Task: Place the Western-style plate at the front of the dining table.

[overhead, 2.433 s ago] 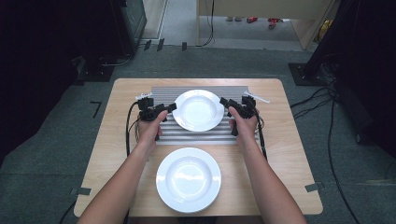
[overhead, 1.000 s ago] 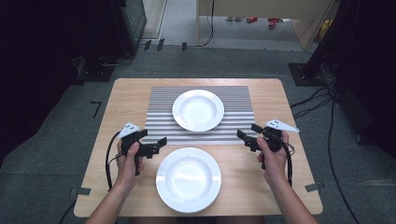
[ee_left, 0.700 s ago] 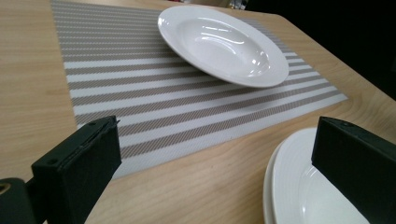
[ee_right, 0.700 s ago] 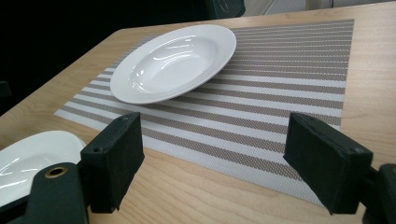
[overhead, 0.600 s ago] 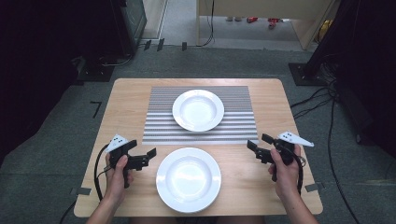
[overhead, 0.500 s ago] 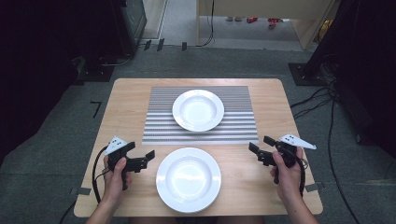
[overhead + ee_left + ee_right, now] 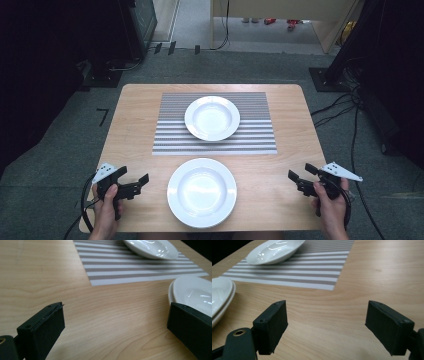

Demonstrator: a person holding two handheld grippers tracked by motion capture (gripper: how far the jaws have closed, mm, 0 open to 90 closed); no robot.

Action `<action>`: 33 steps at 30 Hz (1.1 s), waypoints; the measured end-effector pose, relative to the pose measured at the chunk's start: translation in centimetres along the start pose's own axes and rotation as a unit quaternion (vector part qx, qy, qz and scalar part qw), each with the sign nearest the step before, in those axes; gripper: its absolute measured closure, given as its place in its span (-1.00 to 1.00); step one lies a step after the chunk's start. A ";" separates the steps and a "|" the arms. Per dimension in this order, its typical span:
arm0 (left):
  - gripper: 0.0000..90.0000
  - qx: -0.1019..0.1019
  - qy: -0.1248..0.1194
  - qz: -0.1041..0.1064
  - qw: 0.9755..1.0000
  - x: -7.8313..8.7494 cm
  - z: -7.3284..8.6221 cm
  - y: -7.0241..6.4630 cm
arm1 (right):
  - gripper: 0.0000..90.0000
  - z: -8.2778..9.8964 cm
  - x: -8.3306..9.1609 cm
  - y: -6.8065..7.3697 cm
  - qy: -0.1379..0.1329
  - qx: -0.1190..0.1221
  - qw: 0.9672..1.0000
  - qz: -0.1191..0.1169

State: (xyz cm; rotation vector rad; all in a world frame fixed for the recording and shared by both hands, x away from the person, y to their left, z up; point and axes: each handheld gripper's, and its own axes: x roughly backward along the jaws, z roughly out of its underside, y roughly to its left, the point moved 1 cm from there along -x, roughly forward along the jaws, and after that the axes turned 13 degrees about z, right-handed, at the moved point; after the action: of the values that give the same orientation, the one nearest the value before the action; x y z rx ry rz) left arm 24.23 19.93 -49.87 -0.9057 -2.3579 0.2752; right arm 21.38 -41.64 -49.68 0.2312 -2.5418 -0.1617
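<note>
Near white plate (image 7: 201, 191): sits on the bare wooden table (image 7: 135, 130) at the near edge, between your two hands; from the right gripper view it looks like two plates stacked. Far white plate (image 7: 212, 117): rests on the striped placemat (image 7: 170, 140). Your left gripper (image 7: 134, 184): left of the near plate, apart from it, jaws spread wide, nothing held. Your right gripper (image 7: 299, 176): right of that plate, well apart, jaws wide and just been opening, nothing between them.
</note>
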 end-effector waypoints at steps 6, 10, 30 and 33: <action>-0.97 0.015 -0.003 -0.016 1.000 1.6 1.1 1.0 | -0.61 1.4 1.2 -2.3 0.010 -0.007 1.000 0.024; -0.97 0.013 -0.001 -0.030 0.999 2.3 1.6 1.3 | -0.61 2.2 1.6 -3.3 0.019 -0.007 0.999 0.037; -0.97 0.001 0.058 -0.101 0.993 2.6 3.7 2.1 | -0.66 4.2 1.1 -3.6 0.068 0.017 0.995 0.073; -0.97 0.001 0.058 -0.105 0.993 2.5 3.7 2.1 | -0.66 4.2 1.1 -3.5 0.068 0.020 0.994 0.078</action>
State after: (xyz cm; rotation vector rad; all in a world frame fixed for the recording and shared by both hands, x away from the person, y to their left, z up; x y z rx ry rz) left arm 21.64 23.24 -52.50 -0.6483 -2.3202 0.1356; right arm 18.57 -44.96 -53.11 0.0568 -2.4161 -0.0341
